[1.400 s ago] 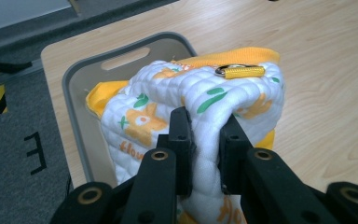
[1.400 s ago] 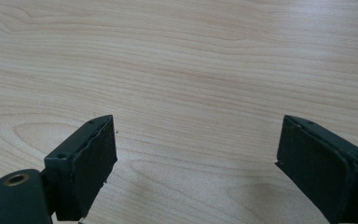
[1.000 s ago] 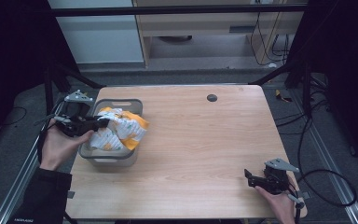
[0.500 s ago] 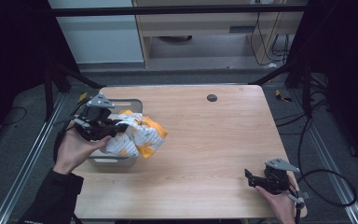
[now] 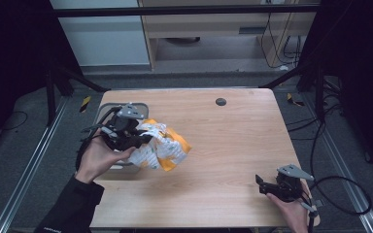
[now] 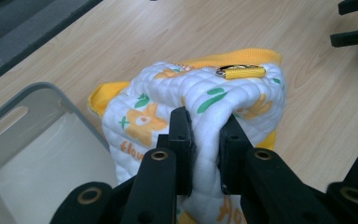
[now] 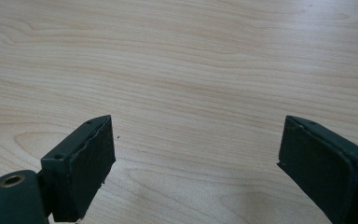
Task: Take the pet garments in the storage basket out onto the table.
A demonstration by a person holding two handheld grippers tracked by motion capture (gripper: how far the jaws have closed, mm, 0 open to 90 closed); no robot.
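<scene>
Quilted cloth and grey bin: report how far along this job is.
Done: the left gripper is shut on the quilted cloth, which hangs past the grey bin over the table. In hand: carrying it. Left: setting it down; the right gripper waits open near the table's edge.

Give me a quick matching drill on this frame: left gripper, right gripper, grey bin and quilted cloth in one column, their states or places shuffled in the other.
Things:
1. left gripper
2. right gripper
3. grey bin
4. quilted cloth

States or places:
A. jaws wide apart over bare wood at the table's near right corner
B. white and orange, bunched up, hanging over the bin's edge and the tabletop
C. jaws pinched on a fold of fabric
D. at the table's left edge, inside showing bare

Pairs: 1-C, 2-A, 3-D, 4-B
</scene>
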